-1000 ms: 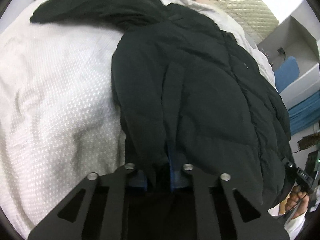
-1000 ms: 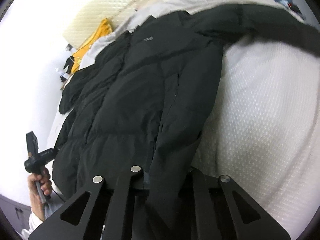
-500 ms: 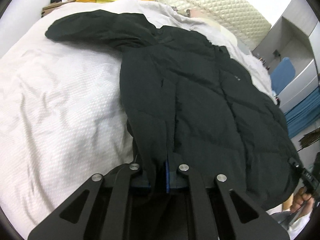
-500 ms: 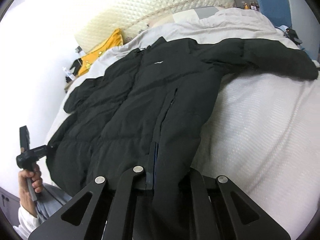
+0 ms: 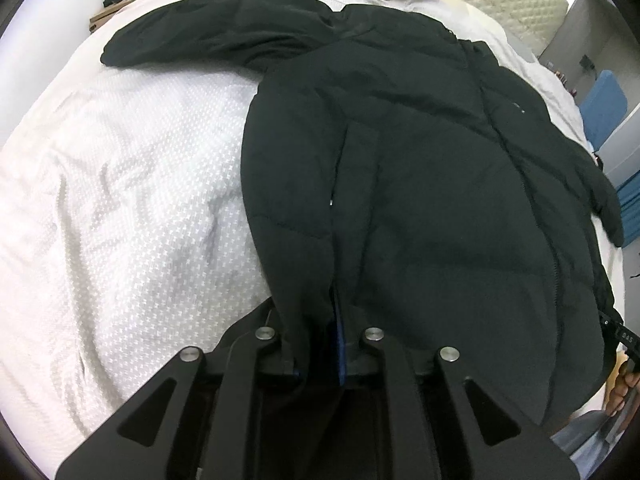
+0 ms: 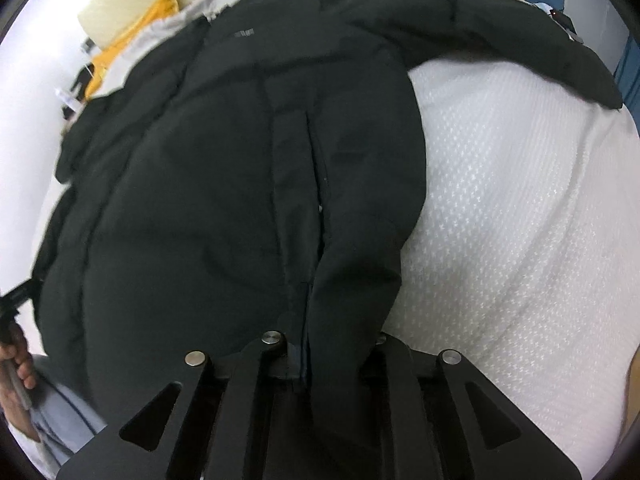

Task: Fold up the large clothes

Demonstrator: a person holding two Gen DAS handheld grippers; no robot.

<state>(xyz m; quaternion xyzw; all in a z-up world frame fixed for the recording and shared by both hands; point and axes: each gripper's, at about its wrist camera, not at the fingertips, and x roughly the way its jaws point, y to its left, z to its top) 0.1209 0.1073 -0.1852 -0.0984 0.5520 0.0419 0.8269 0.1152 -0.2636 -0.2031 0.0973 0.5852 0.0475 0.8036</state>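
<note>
Black jacket (image 5: 420, 200) lies front-up on the white bed (image 5: 120, 200), long axis running from the hem at the near edge to the collar toward the headboard, sleeves spread out toward each side edge. Left gripper (image 5: 320, 356) clamped on the hem, fabric bunched between its fingers. Right gripper (image 6: 332, 360) likewise pinching the hem. Yellow cloth (image 6: 132, 40) near the headboard.

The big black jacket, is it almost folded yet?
Not nearly. Done: the black jacket lies spread out on the white bedspread, both sleeves stretched sideways. In hand: the left gripper and right gripper each pinch its bottom hem. Left: no fold shows yet, so the sleeves and body have yet to be folded.
</note>
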